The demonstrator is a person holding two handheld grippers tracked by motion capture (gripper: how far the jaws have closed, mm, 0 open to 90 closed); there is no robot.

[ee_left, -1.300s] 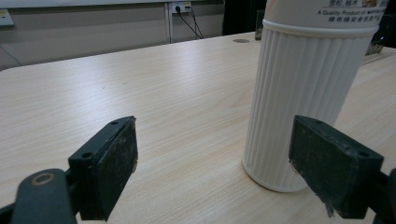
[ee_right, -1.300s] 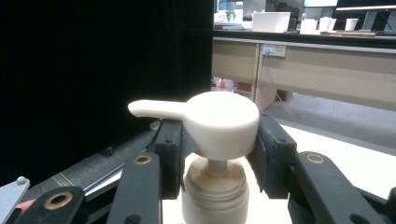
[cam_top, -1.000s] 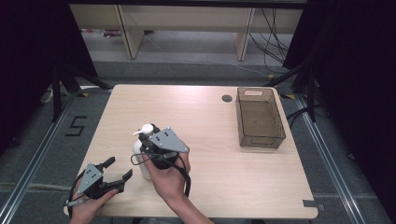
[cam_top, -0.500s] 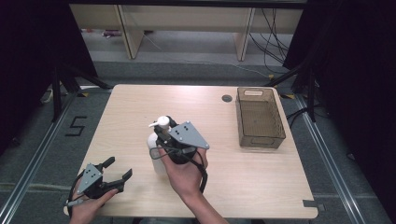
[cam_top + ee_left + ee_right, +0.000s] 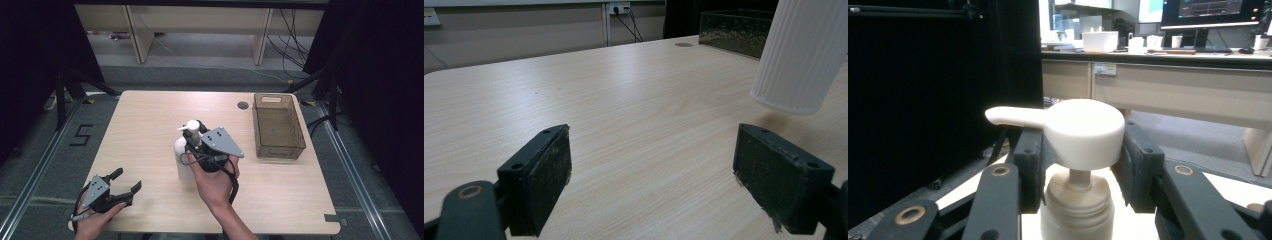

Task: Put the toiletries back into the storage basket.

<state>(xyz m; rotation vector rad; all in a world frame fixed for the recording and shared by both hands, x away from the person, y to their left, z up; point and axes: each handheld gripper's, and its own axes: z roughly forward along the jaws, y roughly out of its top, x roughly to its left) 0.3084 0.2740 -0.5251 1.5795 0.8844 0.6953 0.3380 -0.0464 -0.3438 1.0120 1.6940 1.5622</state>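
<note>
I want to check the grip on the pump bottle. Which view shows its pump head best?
The right gripper view: the pump head sits close up between the right gripper jaws. The high view shows it small from above; the left gripper view shows the bottle's ribbed base, lifted off the table.

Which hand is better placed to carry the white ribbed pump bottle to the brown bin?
Right: its tongs already clamp the white ribbed pump bottle, lifted nearer the brown bin.

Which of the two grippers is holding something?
The right gripper. Its jaws are closed around the neck of the white pump bottle, lifted off the table. The left gripper sits open and holds nothing.
</note>
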